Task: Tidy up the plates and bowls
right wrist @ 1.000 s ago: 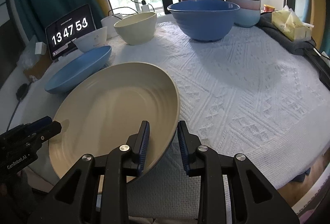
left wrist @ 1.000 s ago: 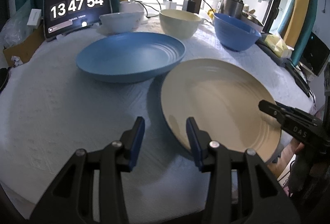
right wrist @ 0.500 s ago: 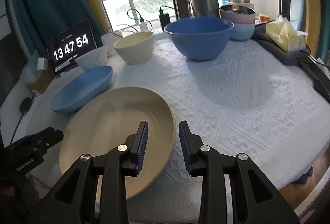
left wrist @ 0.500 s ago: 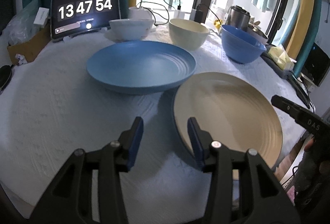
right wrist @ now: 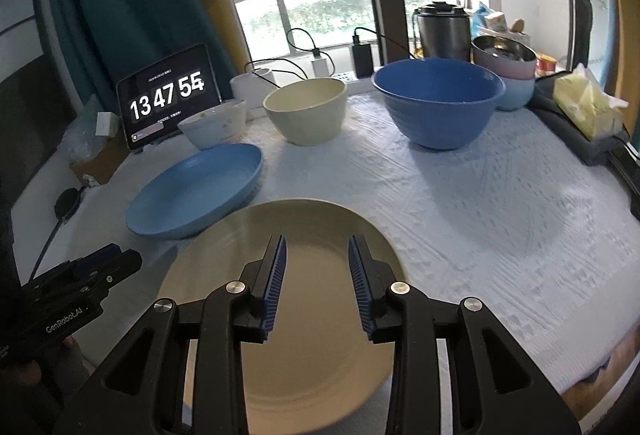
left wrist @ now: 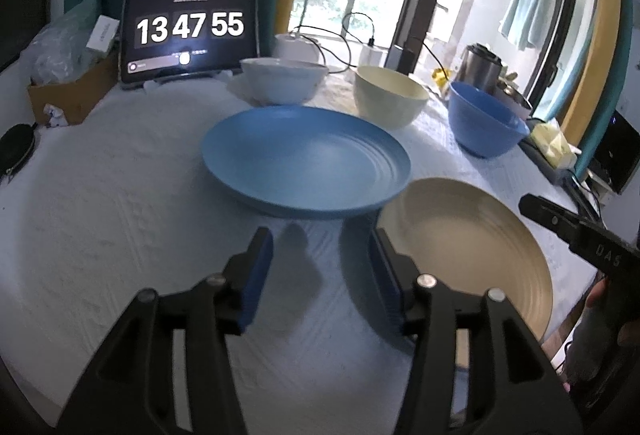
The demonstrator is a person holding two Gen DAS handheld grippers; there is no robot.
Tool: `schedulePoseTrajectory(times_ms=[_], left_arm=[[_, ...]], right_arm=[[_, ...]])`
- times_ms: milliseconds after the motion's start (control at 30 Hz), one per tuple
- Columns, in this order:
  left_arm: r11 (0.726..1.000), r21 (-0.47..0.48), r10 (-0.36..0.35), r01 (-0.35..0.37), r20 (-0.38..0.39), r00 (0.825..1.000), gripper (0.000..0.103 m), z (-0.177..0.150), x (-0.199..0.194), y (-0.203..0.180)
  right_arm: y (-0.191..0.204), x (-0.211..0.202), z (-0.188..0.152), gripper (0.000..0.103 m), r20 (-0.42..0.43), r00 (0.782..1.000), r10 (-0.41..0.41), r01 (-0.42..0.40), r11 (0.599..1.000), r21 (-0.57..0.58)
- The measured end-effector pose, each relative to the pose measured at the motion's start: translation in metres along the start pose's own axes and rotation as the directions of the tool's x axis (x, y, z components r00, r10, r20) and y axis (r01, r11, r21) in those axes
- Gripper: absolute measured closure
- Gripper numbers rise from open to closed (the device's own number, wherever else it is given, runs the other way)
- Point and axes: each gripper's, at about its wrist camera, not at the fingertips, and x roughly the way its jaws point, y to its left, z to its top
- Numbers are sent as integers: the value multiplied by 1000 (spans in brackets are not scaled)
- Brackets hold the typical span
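Your left tongs (left wrist: pixel 320 255) hung above the white-clothed worktop (left wrist: pixel 120 203) near its front edge, their jaws opening with only bare cloth between them. Their right finger stood just beside the left rim of the cream plate (left wrist: pixel 472 235); I could not tell whether it touched. Your right tongs (right wrist: pixel 316 267) were spread above that same plate (right wrist: pixel 312 355), nothing pinched between the blue pads.

The cream plate lay flat at the front edge of the worktop, seemingly overhanging it a little. Just behind it, toward the left, sat the blue plate (left wrist: pixel 304 159), its rim just beside the cream one's; contact could not be made out. Along the back edge stood a row of bowls: a white bowl (left wrist: pixel 284 83) on a saucer at the left, a cream bowl (left wrist: pixel 390 101) in the middle, and a blue bowl (left wrist: pixel 484 127) to the right, each apart from its neighbour. Behind the blue bowl, near the back right corner, two more bowls (right wrist: pixel 508 75) were stacked. A tablet (left wrist: pixel 188 35) showing a clock stood propped at the back left corner.
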Motion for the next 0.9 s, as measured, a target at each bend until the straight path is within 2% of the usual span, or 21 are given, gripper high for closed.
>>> schedulePoseTrajectory(times_ms=[533,900], left_arm=[[998,-66,22,-19,53,998,50,16,5,29],[993,-111,37,-31,56,998,50,30,24,48]], right_arm=[[36,30,23,68,-12,997,73,-74,996,-50],[49,58,42,67,-53,992,111,-112,994,-9]])
